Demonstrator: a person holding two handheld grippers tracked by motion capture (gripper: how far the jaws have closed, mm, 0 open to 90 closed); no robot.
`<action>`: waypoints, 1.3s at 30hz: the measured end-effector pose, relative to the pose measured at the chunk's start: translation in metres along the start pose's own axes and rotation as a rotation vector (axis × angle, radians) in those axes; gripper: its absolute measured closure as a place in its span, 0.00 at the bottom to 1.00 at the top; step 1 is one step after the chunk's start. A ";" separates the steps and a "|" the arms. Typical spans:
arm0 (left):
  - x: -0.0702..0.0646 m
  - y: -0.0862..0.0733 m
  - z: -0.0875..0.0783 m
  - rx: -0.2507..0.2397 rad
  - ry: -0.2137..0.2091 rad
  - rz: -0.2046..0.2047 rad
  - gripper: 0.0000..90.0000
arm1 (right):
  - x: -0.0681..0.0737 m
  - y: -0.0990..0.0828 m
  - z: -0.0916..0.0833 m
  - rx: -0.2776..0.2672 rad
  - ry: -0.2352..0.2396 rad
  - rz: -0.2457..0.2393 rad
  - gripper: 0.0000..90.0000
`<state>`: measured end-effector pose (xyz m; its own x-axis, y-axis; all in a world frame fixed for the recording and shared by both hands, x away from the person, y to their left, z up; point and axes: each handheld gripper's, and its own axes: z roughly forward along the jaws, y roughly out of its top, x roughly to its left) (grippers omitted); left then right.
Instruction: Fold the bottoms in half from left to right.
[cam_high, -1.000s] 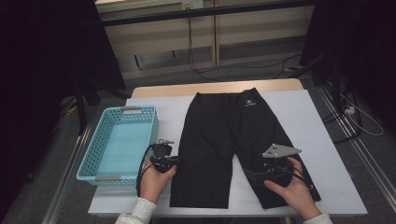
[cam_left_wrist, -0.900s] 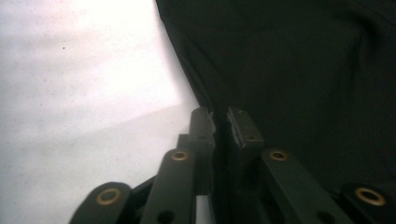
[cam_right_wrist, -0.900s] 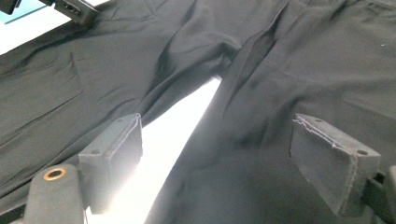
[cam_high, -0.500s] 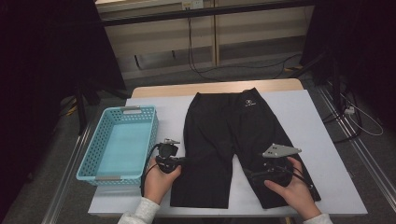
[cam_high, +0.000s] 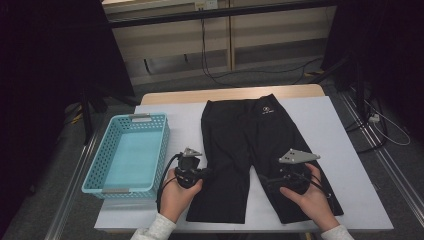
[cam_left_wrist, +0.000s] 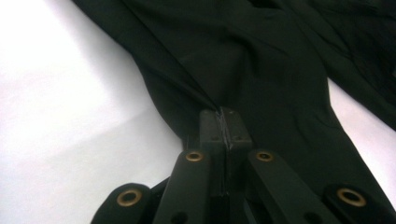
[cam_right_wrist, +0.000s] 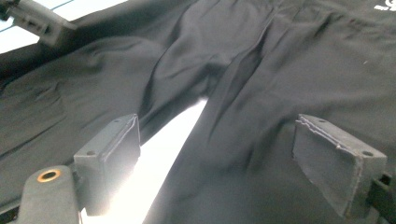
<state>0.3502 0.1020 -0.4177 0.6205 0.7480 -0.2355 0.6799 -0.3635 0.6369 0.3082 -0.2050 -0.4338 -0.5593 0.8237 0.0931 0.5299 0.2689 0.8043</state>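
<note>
Black shorts (cam_high: 250, 145) lie flat on the white table (cam_high: 340, 150), waistband at the far side. My left gripper (cam_high: 207, 173) is shut on the outer edge of the left leg; in the left gripper view its pads (cam_left_wrist: 225, 128) pinch a fold of the fabric (cam_left_wrist: 280, 70). My right gripper (cam_high: 262, 180) rests over the right leg near the hem. Its jaws stand open and have just opened slightly further. In the right gripper view they straddle the cloth (cam_right_wrist: 303, 70) beside the gap between the legs.
A light blue basket (cam_high: 127, 187) sits at the table's left side, close to my left hand. Cables trail from both grippers. The table's front edge runs just behind my hands.
My left gripper has moved right onto the edge of the shorts' left leg and closed on it. My right gripper has stayed in place.
</note>
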 end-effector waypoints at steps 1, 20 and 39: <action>-0.001 0.000 0.000 0.004 -0.009 0.000 0.99 | -0.001 0.001 0.001 -0.002 -0.002 0.004 0.17; -0.022 0.002 0.007 -0.037 -0.047 0.081 0.99 | 0.000 0.010 0.014 -0.002 -0.021 -0.017 0.17; -0.006 -0.011 0.010 0.003 0.014 0.069 0.48 | 0.003 0.010 0.016 0.006 -0.005 -0.024 0.17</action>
<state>0.3430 0.0961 -0.4309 0.6605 0.7288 -0.1805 0.6366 -0.4160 0.6494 0.3218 -0.1921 -0.4350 -0.5690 0.8193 0.0706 0.5199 0.2918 0.8028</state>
